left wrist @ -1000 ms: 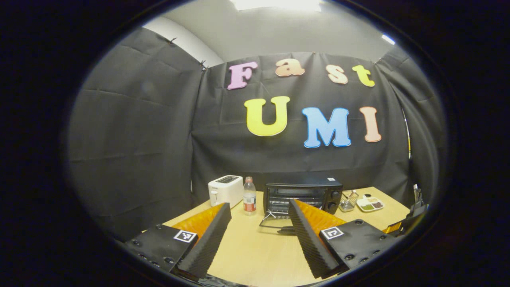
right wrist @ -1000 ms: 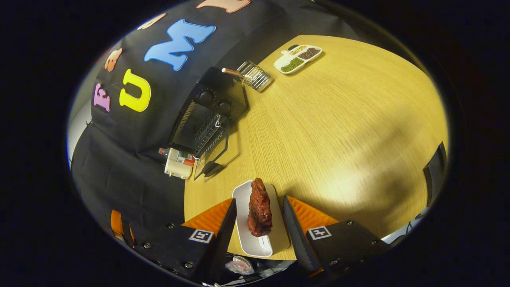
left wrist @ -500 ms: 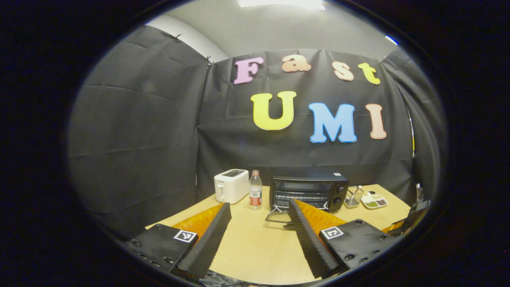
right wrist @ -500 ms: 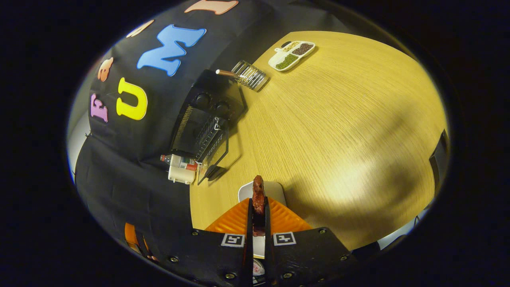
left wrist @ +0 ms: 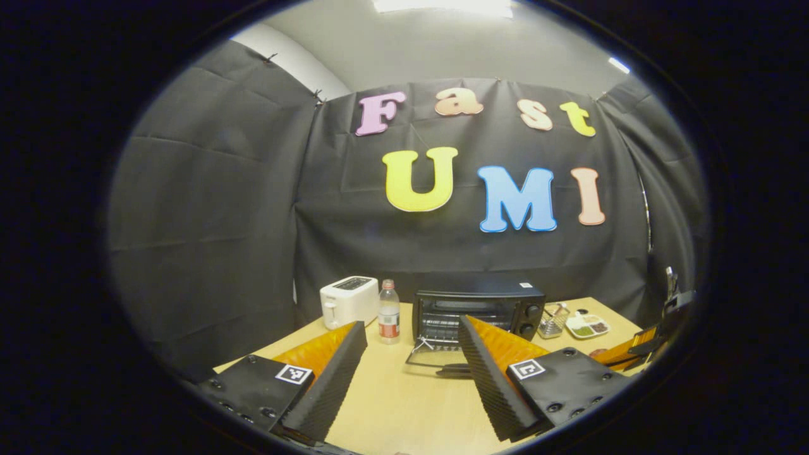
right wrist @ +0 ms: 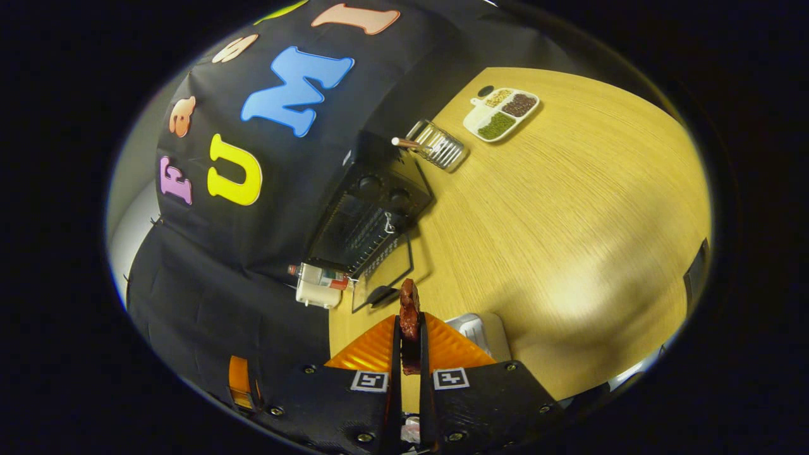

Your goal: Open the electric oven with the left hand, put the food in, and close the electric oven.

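The black electric oven stands at the back of the wooden table with its glass door folded down flat; in the right gripper view the oven shows at an angle with the door open. My left gripper is open with nothing between its fingers, well short of the oven. My right gripper is shut on a dark red piece of meat, held above the table beside the white plate. The right gripper also shows at the right edge of the left gripper view.
A white toaster and a plastic bottle stand left of the oven. A wire rack and a divided white dish of beans lie right of it. Bare wooden table spreads in front.
My right gripper closed on the meat and has lifted it off the white plate, moving left toward the oven. The left gripper stays open and has hardly shifted.
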The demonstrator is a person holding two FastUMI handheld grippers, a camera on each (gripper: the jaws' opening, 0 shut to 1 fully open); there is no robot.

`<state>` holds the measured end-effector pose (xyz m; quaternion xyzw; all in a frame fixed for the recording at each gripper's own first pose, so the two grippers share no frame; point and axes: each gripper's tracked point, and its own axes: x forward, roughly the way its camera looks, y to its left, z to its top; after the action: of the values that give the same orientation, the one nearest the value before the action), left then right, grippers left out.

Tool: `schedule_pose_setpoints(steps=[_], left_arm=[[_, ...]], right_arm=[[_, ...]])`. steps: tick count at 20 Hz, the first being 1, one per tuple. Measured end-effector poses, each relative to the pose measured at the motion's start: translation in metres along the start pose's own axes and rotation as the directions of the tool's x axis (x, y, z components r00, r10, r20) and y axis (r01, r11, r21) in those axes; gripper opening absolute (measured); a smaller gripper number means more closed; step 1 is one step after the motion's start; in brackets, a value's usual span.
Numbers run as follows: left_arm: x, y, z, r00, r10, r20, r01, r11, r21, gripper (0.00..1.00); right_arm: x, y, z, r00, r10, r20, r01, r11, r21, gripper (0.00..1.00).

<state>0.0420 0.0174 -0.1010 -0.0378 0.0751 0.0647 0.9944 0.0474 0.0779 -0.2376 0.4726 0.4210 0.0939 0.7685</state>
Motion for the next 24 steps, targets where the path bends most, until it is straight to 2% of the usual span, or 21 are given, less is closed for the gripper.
schedule_pose_setpoints(steps=[3,4,9,15,24], left_arm=[[0.022,-0.001,0.004,1.000,-0.018,0.007,0.018,1.000,-0.009,1.00],[0.028,0.000,0.003,1.000,-0.022,0.006,0.022,1.000,-0.011,0.98],[0.057,0.018,0.003,1.000,-0.021,-0.004,0.021,1.000,-0.005,0.98],[0.095,0.044,0.006,1.000,-0.013,-0.009,0.013,1.000,0.009,1.00],[0.142,0.080,0.004,1.000,-0.013,-0.024,0.014,0.999,0.036,1.00]], right_arm=[[0.016,0.025,0.008,0.999,0.035,0.024,-0.035,0.999,-0.013,0.12],[0.024,0.032,0.011,0.999,0.044,0.030,-0.044,0.999,-0.012,0.11],[0.060,0.061,0.019,0.994,0.081,0.070,-0.081,0.997,-0.005,0.12],[0.112,0.080,0.026,0.990,0.069,0.119,-0.068,0.998,-0.013,0.11],[0.192,0.115,0.043,0.970,0.117,0.212,-0.119,0.993,-0.003,0.12]])
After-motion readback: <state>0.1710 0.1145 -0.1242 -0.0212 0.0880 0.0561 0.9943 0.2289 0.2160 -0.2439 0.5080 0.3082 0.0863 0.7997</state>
